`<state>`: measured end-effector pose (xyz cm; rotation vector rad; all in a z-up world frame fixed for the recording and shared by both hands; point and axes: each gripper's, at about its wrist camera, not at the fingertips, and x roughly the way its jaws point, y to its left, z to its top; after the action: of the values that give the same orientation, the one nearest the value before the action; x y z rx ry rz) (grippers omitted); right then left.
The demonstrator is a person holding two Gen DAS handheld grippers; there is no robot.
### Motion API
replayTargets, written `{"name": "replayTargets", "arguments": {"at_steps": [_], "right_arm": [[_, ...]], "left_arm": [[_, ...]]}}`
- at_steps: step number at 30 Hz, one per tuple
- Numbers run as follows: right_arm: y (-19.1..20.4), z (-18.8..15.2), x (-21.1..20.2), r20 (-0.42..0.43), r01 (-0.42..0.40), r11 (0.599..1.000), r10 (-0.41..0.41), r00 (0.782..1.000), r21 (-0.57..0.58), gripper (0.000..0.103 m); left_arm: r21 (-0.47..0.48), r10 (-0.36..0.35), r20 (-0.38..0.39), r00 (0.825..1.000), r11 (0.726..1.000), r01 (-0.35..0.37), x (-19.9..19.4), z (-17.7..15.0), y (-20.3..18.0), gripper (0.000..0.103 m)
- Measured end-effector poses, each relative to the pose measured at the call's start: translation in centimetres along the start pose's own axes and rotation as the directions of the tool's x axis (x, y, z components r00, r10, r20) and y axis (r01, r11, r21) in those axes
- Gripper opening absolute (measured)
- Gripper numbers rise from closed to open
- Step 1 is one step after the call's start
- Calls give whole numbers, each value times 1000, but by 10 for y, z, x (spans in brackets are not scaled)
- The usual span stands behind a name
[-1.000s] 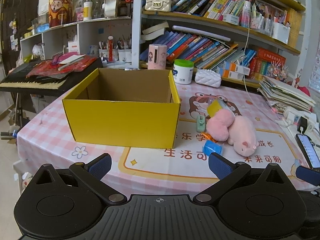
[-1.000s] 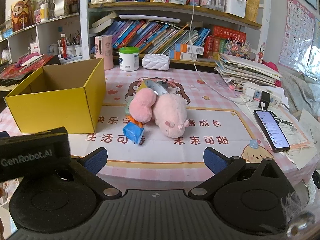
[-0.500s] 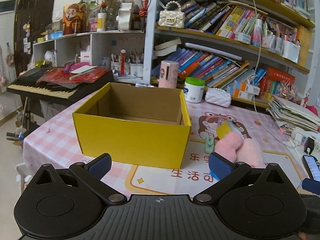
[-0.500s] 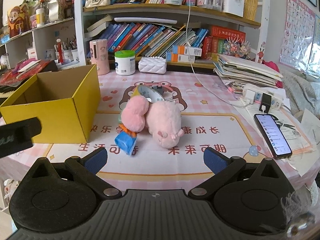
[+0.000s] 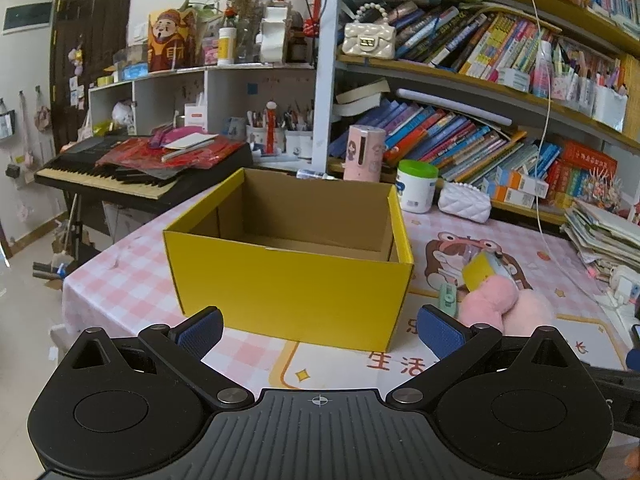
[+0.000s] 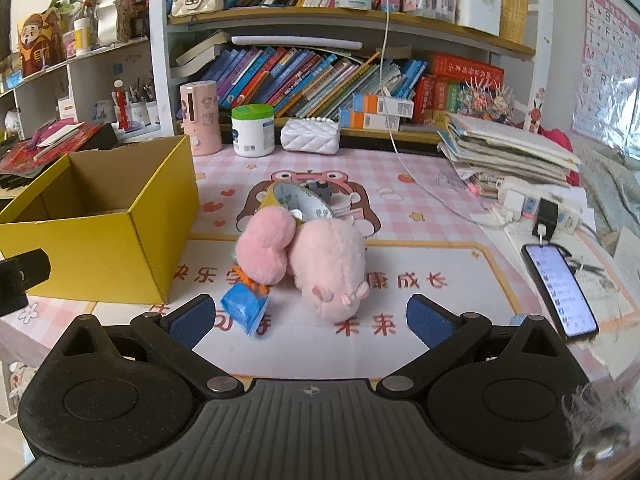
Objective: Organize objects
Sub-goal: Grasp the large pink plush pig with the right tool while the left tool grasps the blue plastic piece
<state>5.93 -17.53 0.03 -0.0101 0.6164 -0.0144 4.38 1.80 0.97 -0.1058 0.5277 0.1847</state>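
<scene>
The left gripper (image 5: 318, 328) is held with its jaws spread wide and nothing between them, just before the yellow box (image 5: 288, 284); the box is seen open-topped on the pink checked tablecloth (image 5: 120, 288). The right gripper (image 6: 308, 318) is likewise spread and empty, facing a pile just right of the box; 2 pink plush toys (image 6: 304, 256) are seen touching, with a blue packet (image 6: 242, 308) in front of them and a tape roll (image 6: 296, 204) behind; a phone (image 6: 560, 290) is seen well apart to the right.
</scene>
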Motion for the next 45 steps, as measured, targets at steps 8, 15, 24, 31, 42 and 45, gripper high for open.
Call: {"name": "replayTargets", "arguments": {"at_steps": [8,15,24,31,42,45], "right_arm": [[-14,9,19,7,-13,999,13,1000,-50,101],[-26,18,41,-26,-49,996,47,999,-75,101],[-39,30,74,-77,-129,987,121,990,-101,97],[-41,34,104,-139,-190,976,174,975,-111,91],[-51,40,158,-218,-169,981,145,965,-97,87],[-56,43,170,-231,-204,976,182,956,-78,70]], "left_arm": [[2,-19,-32,999,1000,20,17,1,-18,103],[-13,-16,-52,999,1000,16,31,-2,-34,103],[-46,43,-101,994,998,-48,46,-3,-49,103],[-29,96,-144,985,994,-101,53,-10,-59,103],[-22,95,-207,974,995,-102,60,-18,-74,103],[-16,67,-225,972,997,-73,66,-20,-82,103]]}}
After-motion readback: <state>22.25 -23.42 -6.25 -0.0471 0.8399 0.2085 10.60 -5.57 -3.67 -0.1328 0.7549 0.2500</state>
